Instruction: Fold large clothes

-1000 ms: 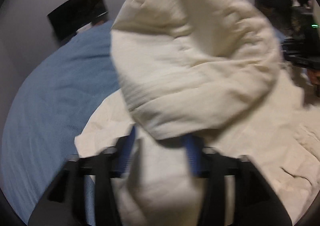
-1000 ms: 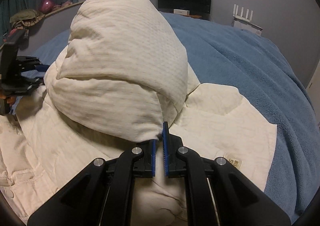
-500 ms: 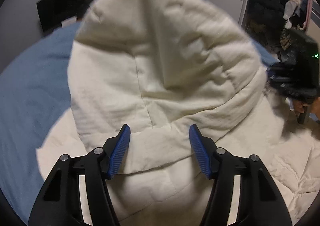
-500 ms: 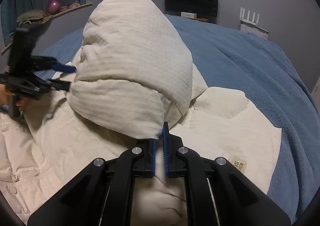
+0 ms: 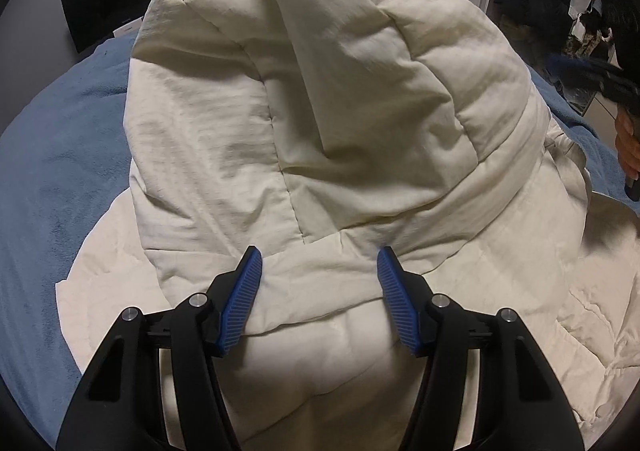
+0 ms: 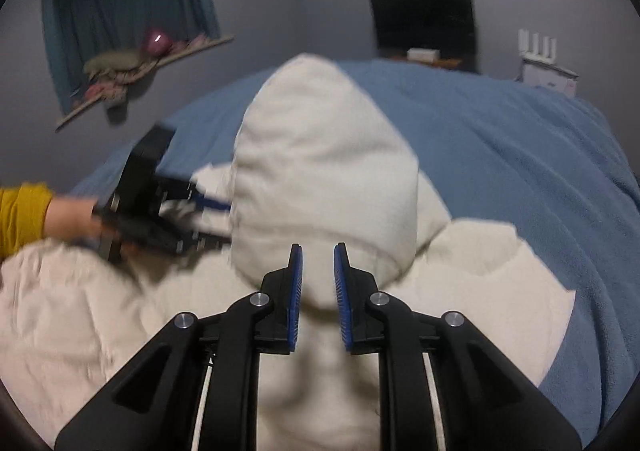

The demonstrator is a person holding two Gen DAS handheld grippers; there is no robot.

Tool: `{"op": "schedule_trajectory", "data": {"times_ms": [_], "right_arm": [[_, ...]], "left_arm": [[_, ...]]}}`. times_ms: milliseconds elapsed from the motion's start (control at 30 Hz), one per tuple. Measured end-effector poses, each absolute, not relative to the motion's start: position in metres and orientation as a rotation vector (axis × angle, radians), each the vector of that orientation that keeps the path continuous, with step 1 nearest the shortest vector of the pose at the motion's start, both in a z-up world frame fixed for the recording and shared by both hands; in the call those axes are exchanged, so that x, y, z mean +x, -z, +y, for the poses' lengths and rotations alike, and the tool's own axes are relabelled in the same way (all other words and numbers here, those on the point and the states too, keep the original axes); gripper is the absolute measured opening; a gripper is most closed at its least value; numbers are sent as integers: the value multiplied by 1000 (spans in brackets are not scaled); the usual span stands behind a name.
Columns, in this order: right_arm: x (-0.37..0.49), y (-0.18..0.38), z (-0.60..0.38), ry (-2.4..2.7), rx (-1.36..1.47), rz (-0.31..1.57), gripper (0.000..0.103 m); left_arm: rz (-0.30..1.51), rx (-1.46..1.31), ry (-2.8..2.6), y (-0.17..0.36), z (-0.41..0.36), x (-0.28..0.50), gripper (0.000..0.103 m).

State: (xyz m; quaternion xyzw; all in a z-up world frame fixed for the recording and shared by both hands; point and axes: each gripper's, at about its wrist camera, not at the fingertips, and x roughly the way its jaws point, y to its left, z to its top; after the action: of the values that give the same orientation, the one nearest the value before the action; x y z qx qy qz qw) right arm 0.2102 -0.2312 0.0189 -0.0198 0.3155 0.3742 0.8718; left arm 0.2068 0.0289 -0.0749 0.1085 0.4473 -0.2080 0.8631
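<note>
Cream padded jacket [image 5: 520, 291] spread over the blue bed cover [image 6: 520, 155], hood [image 5: 320, 91] puffed up near the cover's middle. Left gripper [image 5: 318, 263] wide open at the hood's base; right gripper [image 6: 318, 255] parted, gripping nothing.

cream quilted padded hooded jacket [image 5: 320, 111]: plain, stitched panel seams | bed's fuzzy blanket [image 6: 520, 155]: mid blue, plain | left tongs [image 5: 319, 301]: black arms, blue ribbed pads | right tongs [image 6: 318, 299]: black arms, blue ribbed pads | sleeve [image 6: 22, 217]: mustard yellow | curtain [image 6: 128, 11]: dark teal | wall: grey
</note>
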Motion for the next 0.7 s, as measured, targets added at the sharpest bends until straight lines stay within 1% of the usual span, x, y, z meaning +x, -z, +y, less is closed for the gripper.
{"op": "schedule_trajectory", "data": {"times_ms": [167,267,467,567,700], "right_arm": [[223,-5,-178,-782,-99,709,14],[233,11,-148,-810,-73,761,14],[241,38,-111,-775,-135,843,14],[241,38,-110,-775,-132,844,14],[237,39,-111,-783,-116,831,14]], "left_arm": [[941,229,439,78,29,203,58],[946,234,441,78,29,204,58],[947,233,478,71,36,203,56],[915,181,536,52,50,197,55],[763,133,605,7,47,186,54]]}}
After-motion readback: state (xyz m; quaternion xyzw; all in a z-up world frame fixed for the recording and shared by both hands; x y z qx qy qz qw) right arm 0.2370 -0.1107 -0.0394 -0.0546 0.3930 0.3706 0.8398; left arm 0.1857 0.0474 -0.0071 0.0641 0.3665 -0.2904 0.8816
